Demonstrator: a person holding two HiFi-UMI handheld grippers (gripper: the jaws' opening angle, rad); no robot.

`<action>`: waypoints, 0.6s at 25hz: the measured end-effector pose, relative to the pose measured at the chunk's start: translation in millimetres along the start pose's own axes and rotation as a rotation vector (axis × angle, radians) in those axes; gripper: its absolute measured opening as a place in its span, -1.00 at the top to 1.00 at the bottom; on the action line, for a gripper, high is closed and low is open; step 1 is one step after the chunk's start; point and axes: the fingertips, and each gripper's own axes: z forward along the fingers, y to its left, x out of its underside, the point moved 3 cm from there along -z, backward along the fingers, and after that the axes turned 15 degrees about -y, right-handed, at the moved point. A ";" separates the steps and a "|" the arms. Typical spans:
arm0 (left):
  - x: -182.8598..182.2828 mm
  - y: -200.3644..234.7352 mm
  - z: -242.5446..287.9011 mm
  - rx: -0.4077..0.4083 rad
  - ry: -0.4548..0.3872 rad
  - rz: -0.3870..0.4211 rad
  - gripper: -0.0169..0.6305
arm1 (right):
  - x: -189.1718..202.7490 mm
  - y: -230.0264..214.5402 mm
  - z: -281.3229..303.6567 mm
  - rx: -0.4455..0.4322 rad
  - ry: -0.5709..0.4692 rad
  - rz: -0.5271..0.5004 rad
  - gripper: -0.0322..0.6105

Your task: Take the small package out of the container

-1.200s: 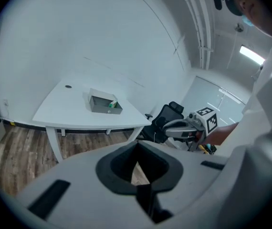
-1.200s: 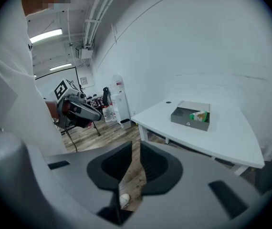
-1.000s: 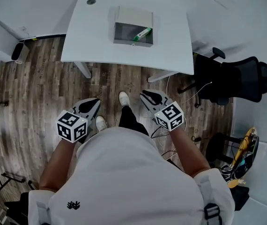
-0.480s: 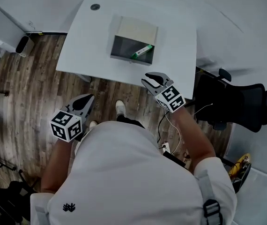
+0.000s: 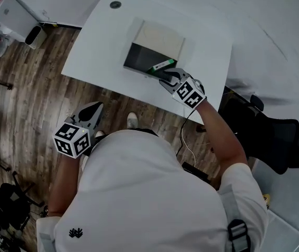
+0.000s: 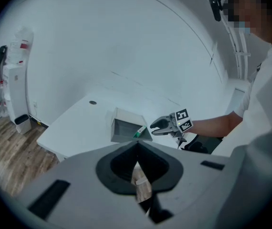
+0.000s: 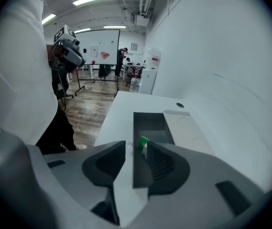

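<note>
An open grey container (image 5: 162, 37) with a dark inside lies on the white table (image 5: 99, 49). The small green-and-white package (image 5: 161, 65) rests at the container's near right corner. My right gripper (image 5: 166, 78) hovers at that corner, just short of the package, and its jaws are opening with nothing between them. In the right gripper view the package (image 7: 143, 146) shows just beyond the right jaw of the gripper (image 7: 135, 147). My left gripper (image 5: 91, 112) hangs low over the floor, shut and empty; its own view (image 6: 136, 144) takes in the container (image 6: 125, 126) and right gripper (image 6: 161, 125).
A black office chair (image 5: 275, 135) stands to the right of the table. There is a round cable hole (image 5: 115, 5) at the table's far left. White bins and bottles (image 5: 5, 12) sit on the wooden floor (image 5: 29, 98) at the left.
My right gripper has travelled from above the floor forward to the container's near right corner, its jaws spreading. The left gripper stayed low beside the person.
</note>
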 end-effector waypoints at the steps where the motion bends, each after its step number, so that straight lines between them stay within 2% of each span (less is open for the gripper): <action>1: -1.0 1.0 1.7 -0.015 -0.003 -0.003 0.93 | 2.1 -6.8 4.0 -0.017 0.017 -0.033 0.45; 8: -2.9 6.9 11.7 -0.088 -0.001 -0.023 0.93 | 27.3 -42.7 35.8 -0.149 0.147 -0.188 0.36; 15: -5.7 11.2 15.6 -0.123 -0.004 -0.009 0.93 | 45.0 -51.2 60.5 -0.269 0.256 -0.324 0.30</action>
